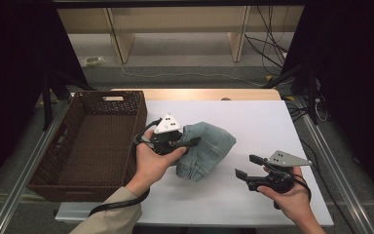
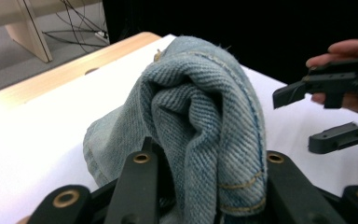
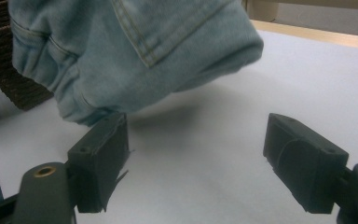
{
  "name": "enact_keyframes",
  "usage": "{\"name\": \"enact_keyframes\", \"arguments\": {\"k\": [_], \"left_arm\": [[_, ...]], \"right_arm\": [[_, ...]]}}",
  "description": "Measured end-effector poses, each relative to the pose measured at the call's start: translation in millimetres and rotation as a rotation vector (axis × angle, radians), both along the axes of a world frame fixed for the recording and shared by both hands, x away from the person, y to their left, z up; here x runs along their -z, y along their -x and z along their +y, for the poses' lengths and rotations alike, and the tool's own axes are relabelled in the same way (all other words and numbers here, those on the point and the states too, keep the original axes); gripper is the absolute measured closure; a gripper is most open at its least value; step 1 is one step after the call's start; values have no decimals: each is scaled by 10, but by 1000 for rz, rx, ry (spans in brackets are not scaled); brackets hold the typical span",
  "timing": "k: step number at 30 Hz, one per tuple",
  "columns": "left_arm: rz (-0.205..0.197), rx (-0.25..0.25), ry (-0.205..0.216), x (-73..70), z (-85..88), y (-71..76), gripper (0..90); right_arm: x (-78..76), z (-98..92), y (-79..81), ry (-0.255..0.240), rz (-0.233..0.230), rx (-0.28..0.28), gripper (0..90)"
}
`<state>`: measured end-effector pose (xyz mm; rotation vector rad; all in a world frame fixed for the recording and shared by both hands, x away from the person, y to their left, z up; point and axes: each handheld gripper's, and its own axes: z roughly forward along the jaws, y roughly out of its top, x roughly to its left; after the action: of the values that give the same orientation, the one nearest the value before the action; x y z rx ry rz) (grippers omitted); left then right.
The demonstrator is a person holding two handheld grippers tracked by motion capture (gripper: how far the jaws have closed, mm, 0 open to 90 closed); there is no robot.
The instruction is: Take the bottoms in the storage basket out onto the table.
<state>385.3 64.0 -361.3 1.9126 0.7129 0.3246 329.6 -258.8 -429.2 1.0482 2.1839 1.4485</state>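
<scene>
The denim garment [image 1: 205, 148] is bunching in a crumpled heap near the middle of the white table [image 1: 253, 122], a short way right of the brown wicker basket [image 1: 90, 141]. The left claw [image 1: 187, 143] is clamping a thick fold of the pale blue cloth — in the left gripper view the denim [image 2: 205, 126] is rising up between the two black jaws, pinched tight. The person's left hand [image 1: 151, 163] is wrapping around that claw's body. The right claw [image 1: 246, 168] is hovering over bare table, well apart from the cloth, its jaws standing wide with nothing between them — the right gripper view is showing the garment [image 3: 135, 51] hanging ahead, just above the tabletop.
</scene>
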Motion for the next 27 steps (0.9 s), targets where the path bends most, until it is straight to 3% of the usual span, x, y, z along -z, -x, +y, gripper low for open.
{"name": "enact_keyframes", "arguments": {"k": [7, 12, 18, 27], "left_arm": [[37, 7, -65, 267, -73, -56, 697], [41, 15, -99, 409, -146, -60, 695], [25, 26, -132, 468, -200, -56, 685], [47, 16, -147, 544, -191, -103, 622]], "right_arm": [[4, 1, -1, 1, 5, -1, 232], [5, -4, 1, 4, 5, -3, 232], [9, -5, 0, 9, 7, -5, 232], [20, 4, -4, 12, 15, -6, 232]]}}
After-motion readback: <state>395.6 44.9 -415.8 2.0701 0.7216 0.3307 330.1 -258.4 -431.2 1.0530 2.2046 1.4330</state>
